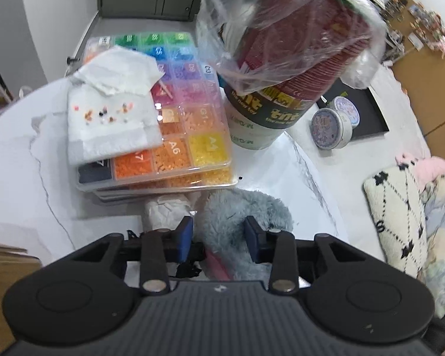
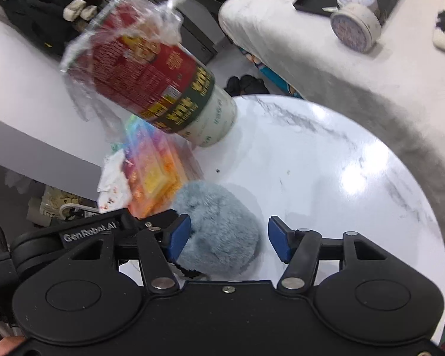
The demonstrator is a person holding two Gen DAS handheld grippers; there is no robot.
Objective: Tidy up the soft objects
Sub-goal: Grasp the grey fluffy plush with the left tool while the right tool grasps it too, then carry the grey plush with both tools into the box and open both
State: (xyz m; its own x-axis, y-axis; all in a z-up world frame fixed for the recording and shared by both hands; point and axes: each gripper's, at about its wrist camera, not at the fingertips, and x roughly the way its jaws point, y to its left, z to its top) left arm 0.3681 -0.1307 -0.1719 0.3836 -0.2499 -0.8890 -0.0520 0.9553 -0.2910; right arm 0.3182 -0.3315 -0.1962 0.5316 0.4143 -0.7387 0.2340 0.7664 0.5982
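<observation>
A grey-blue fluffy soft toy (image 1: 237, 225) with a pink part lies on the white marble round table (image 1: 281, 172). My left gripper (image 1: 219, 238) has its blue pads on either side of the toy, pressing into the fur. In the right wrist view the same fluffy toy (image 2: 219, 228) sits between my right gripper's (image 2: 230, 238) pads; the jaws stand wide, the left pad (image 2: 179, 234) touching the fur, the right pad clear of it. A cream pillow with black stars (image 1: 397, 216) and other soft things lie at the right.
A stack of clear bead boxes (image 1: 175, 136) with a white paper towel (image 1: 112, 103) on top stands behind the toy. A tall stack of cups in plastic wrap (image 1: 281, 59) stands beside it. Round tins (image 1: 332, 124) and a black tray (image 1: 368, 109) lie on the bed. Crumpled paper (image 1: 166, 210) is near the left pad.
</observation>
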